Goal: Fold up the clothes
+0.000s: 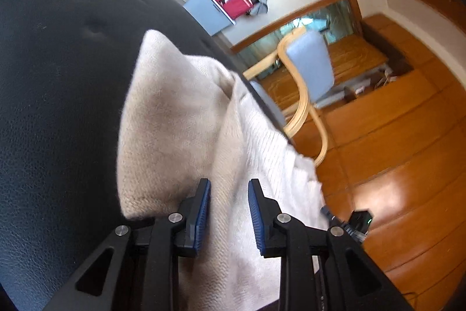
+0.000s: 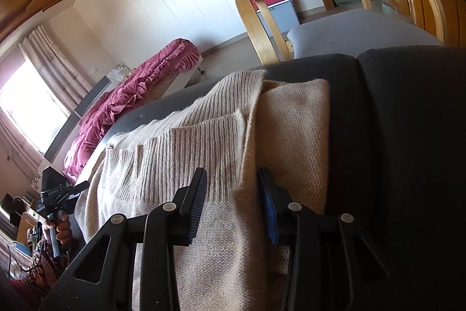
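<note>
A beige knitted sweater (image 2: pixel 204 142) is seen partly folded on a black leather-like surface (image 1: pixel 58 77), one end draped over its edge. Fabric is bunched between the fingers of the left gripper (image 1: pixel 229 219), but whether the pads press on it cannot be told. A raised fold is gathered in the right gripper (image 2: pixel 233 206), apparently pinched. If either hold is loose, the layers could be dropped and the fold undone; the draped part could be dragged off the edge toward the wooden floor (image 1: pixel 393 165).
</note>
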Demonstrator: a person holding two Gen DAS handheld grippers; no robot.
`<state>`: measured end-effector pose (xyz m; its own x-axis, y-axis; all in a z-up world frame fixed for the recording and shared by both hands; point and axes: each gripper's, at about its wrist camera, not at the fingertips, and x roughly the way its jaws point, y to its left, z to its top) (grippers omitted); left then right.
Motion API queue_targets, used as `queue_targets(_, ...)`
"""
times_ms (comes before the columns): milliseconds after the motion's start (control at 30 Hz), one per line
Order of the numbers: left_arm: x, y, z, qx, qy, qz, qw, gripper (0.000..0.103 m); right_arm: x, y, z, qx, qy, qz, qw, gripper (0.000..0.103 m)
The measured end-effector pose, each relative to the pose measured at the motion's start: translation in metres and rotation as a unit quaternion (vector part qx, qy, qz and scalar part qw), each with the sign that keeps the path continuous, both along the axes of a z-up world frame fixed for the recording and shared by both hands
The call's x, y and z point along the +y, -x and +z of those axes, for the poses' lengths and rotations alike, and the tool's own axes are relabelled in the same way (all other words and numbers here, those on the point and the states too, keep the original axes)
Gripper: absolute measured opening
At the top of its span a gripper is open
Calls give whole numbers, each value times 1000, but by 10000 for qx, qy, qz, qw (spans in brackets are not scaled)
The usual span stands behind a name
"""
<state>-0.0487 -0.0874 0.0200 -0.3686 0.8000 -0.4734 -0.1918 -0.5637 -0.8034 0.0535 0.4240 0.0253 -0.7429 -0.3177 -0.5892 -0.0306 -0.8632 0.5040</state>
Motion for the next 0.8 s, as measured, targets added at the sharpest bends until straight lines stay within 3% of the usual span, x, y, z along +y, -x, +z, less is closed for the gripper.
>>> queue_targets(100, -2, 4, -3, -84, 59, 18, 9999, 20, -2, 5, 1, -48, 14, 53, 10000, 38)
queue_targets(167, 1, 2, 4, 114, 274, -119, 9995, 12, -6, 8, 3, -135, -142, 110, 9997, 14)
queue_targets(200, 3, 0, 9, 265, 455, -178, 9985, 5, -10, 10, 5, -207, -390, 143, 9989, 8)
queue_targets(267, 0, -3, 17, 471, 660, -47, 9967, 5, -18, 12, 13, -150, -825, 195, 9963, 7)
queue_targets(333, -11, -4, 18, 482, 356, 100, 9982, 4, -19, 12, 20, -72, -1007, 143, 9948, 6)
queue_targets(400, -22, -5, 17, 538, 311, 322, 9975, 4, -18, 12, 24, -10, -1096, 29, 9940, 6)
queue_targets(500, -32, -5, 7, 424, 330, 498, 9973, 0, -7, 14, 15, -48, -885, -188, 9959, 6)
queue_targets(600, -26, -5, 3, 413, 301, 344, 9981, 0, 7, 18, 2, -194, -461, -234, 9985, 6)
queue_targets(700, -16, -6, 3, 411, 228, 49, 9989, 13, 18, 14, -1, -71, -12, -152, 9999, 9)
queue_targets(767, -18, -7, 1, 296, 73, -47, 9995, 19, 25, 12, -4, 25, 324, -111, 9994, 15)
queue_targets(800, -19, -7, 0, 238, -4, -95, 9997, 22, 29, 10, -6, 75, 556, -77, 9984, 24)
